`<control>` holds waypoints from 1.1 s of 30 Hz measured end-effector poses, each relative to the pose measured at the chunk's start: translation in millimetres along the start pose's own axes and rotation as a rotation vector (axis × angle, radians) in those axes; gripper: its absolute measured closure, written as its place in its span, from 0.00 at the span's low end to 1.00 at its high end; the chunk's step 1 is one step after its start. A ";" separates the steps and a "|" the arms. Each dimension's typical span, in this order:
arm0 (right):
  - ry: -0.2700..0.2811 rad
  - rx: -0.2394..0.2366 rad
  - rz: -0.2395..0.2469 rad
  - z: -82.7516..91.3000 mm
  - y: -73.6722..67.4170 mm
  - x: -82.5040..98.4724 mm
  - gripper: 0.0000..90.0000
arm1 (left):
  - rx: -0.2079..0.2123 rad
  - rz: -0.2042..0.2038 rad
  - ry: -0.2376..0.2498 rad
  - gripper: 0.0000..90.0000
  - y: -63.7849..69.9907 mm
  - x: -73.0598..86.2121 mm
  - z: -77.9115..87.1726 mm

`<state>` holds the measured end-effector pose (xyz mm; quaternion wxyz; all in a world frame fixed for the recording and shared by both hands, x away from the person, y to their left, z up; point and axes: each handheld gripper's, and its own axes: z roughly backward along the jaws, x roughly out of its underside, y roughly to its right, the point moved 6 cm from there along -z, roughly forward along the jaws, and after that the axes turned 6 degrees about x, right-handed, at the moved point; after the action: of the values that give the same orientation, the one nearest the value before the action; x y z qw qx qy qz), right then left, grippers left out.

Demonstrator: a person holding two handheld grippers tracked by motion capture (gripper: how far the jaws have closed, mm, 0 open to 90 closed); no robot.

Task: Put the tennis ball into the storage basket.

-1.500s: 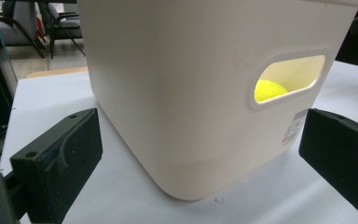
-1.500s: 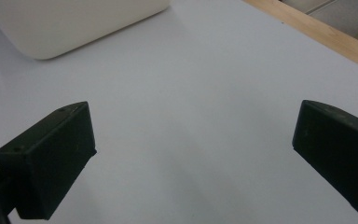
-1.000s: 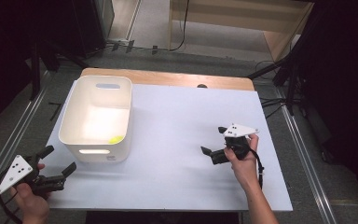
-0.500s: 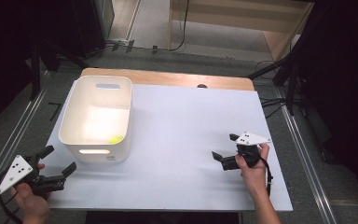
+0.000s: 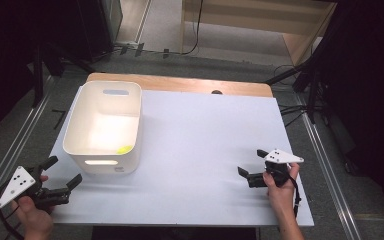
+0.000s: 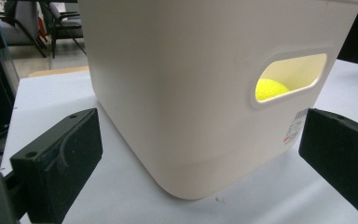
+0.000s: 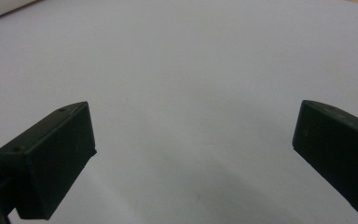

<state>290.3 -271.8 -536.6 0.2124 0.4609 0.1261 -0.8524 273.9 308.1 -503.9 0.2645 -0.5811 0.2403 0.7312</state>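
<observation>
A: Where is the bin placed?

B: The bin (image 5: 105,127) is seen on the left half of the table (image 5: 200,140), upright, its near corner close ahead of the left gripper (image 5: 62,172). A yellow ball (image 5: 125,149) is noted inside, at the near right corner of the floor; in the left gripper view it is glimpsed through the handle slot (image 6: 289,79).

A: Jaw states?

B: The left jaws are held wide apart, nothing between them, the bin's corner (image 6: 186,154) framed ahead. The right gripper (image 5: 250,164) is held near the table's right front, well apart from the bin; its jaws are likewise spread, over bare sheet (image 7: 191,93).

A: Surface and room?

B: A white sheet is laid over a wooden top, a strip of wood (image 5: 180,82) left bare at the far edge. Grey floor, metal rails (image 5: 10,150) either side, cables (image 5: 195,35) and a wooden cabinet (image 5: 255,20) are recorded beyond; the corners are dark.

A: Anything obscured?

B: Most of the ball is hidden by the bin wall. A small label (image 6: 296,128) by the slot is too blurred to be read. The right jaw is cut off at the frame edge in both gripper views.
</observation>
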 end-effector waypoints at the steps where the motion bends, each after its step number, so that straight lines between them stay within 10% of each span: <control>1: -0.001 0.001 -0.004 1.7 1.4 2.0 0.00 | 0.000 0.000 0.000 0.00 0.0 0.0 0.0; 33: 0.077 0.067 -0.101 39.3 22.1 37.3 0.00 | 0.003 0.005 0.007 0.00 -0.7 -0.7 -0.5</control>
<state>253.9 -316.5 -546.9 0.1488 0.4933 0.1289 -0.8473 274.9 308.2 -503.4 0.2627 -0.5827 0.2438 0.7294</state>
